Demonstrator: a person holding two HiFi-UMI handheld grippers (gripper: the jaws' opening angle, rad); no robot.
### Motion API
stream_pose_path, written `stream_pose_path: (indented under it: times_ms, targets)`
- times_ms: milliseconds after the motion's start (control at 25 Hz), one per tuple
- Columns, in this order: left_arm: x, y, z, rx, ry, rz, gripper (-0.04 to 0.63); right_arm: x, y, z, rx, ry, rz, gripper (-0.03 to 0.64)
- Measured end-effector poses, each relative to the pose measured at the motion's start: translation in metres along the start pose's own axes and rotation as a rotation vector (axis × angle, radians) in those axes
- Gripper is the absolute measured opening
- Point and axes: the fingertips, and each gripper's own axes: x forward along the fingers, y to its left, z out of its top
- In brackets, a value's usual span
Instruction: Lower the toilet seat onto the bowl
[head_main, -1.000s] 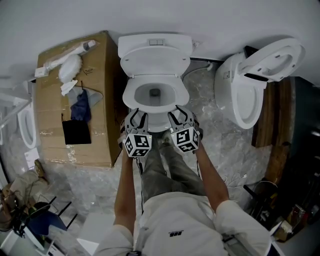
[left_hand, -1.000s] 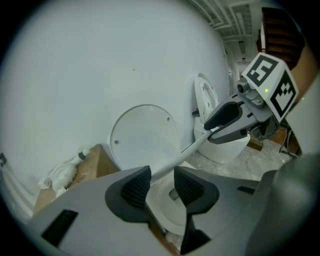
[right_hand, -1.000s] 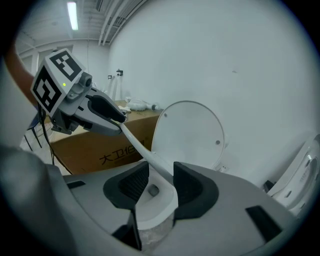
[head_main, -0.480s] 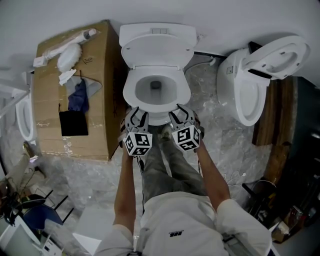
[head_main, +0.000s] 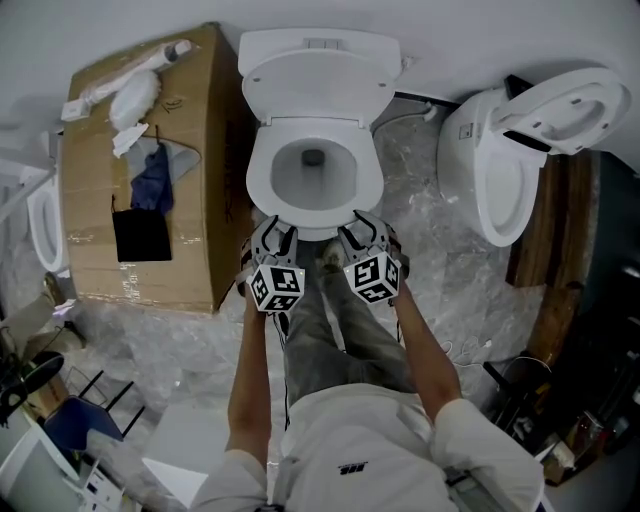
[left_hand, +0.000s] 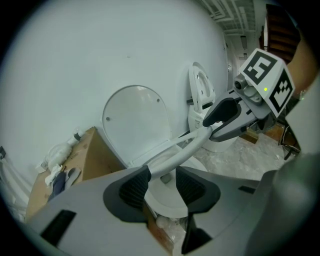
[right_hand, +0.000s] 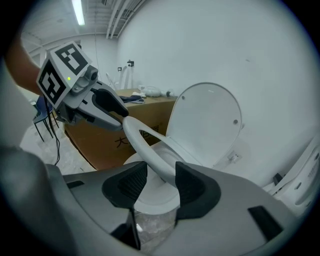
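Toilet seat (right_hand: 145, 145) is edging lower than 1 second ago, left gripper (head_main: 274, 238) and right gripper (head_main: 362, 230) pinching its front; gentle descent onto bowl (right_hand: 152, 197) likely next.

White wall (head_main: 520, 30), grey marbled floor (head_main: 420, 215), cardboard box (head_main: 205, 150) L, spare toilet (head_main: 490, 195) R.

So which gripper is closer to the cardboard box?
Left. The left gripper holds the toilet seat at its front edge, on the side next to the cardboard box. The right gripper holds the same edge on the far side, away from the box.
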Motion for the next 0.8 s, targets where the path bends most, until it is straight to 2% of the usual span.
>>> stream_pose_path:
  times_ms: [800]
  targets:
    - [0.016,-0.032,-0.054,0.009,0.065,-0.031,0.196,0.020,0.034,-0.050,-0.042,0.056,0.050,0.189]
